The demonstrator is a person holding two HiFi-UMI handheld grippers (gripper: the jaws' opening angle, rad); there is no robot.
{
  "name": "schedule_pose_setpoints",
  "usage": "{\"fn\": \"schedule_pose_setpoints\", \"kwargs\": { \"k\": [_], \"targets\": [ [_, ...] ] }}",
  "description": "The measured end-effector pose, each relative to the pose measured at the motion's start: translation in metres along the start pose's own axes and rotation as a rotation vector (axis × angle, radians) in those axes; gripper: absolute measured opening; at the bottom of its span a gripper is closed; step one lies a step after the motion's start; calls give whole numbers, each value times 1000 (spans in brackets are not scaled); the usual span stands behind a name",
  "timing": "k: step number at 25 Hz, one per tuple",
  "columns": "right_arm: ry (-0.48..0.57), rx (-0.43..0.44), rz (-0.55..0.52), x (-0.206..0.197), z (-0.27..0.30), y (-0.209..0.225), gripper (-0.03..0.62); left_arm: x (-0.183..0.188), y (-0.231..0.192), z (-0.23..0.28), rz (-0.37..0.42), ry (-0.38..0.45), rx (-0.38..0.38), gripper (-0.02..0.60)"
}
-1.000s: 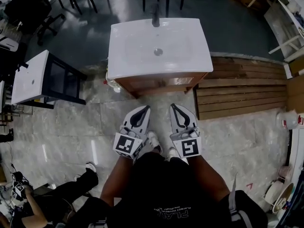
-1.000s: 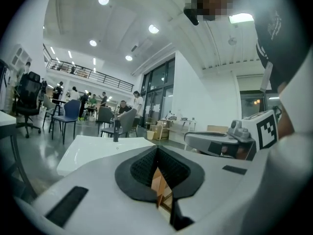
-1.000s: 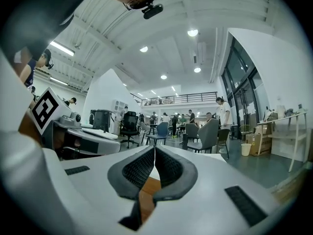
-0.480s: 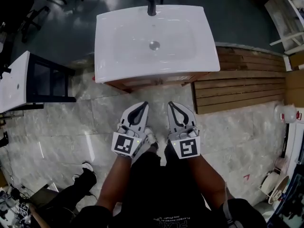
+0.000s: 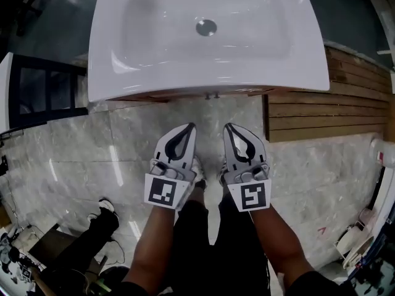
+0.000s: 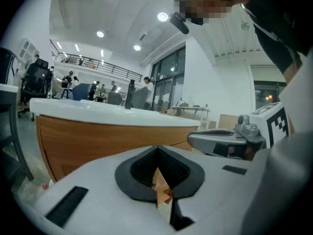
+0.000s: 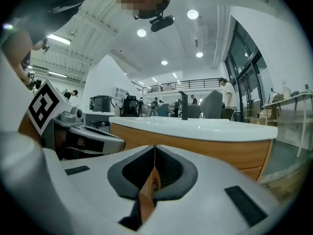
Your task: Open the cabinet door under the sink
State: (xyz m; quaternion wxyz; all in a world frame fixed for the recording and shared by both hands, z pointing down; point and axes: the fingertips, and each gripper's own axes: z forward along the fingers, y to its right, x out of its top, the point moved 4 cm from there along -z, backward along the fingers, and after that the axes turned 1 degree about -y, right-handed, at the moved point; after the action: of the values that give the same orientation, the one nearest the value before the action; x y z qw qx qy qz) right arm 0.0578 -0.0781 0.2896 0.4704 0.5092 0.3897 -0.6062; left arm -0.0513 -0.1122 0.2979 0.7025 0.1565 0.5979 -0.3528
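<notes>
A white sink (image 5: 207, 36) tops a wooden cabinet (image 5: 185, 95); from above only a strip of its front shows, with two small knobs (image 5: 212, 95) at the middle. My left gripper (image 5: 191, 127) and right gripper (image 5: 228, 127) hang side by side in front of it, apart from the cabinet. Both are shut and hold nothing. In the left gripper view the left gripper (image 6: 157, 149) points at the wooden cabinet front (image 6: 88, 141). In the right gripper view the right gripper (image 7: 154, 148) faces the same wooden cabinet front (image 7: 220, 153) below the sink's rim.
Wooden decking (image 5: 327, 110) lies on the floor right of the cabinet. A black-framed stand (image 5: 37, 97) is at the left. Another person's shoe (image 5: 105, 207) is at the lower left. The floor is grey marble tile (image 5: 92, 159).
Both grippers have sunk lower and the head has come nearer the sink, which now fills the top of the view. The jaws stayed shut.
</notes>
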Motion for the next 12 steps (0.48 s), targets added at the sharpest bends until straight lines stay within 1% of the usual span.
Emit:
{"fn": "schedule_pose_setpoints", "kwargs": {
  "k": [3,6,12],
  "targets": [
    [-8,16,-19,-34,12,4,25,-34,-9,13,-32,-17,17,15],
    [-20,25,-26,-65,21,9,25,-55,-15,27,-65,-15,32,15],
    [-38,-1,8,-123,44,17,25,-99,-25,53,-51,-21,36,15]
  ]
}}
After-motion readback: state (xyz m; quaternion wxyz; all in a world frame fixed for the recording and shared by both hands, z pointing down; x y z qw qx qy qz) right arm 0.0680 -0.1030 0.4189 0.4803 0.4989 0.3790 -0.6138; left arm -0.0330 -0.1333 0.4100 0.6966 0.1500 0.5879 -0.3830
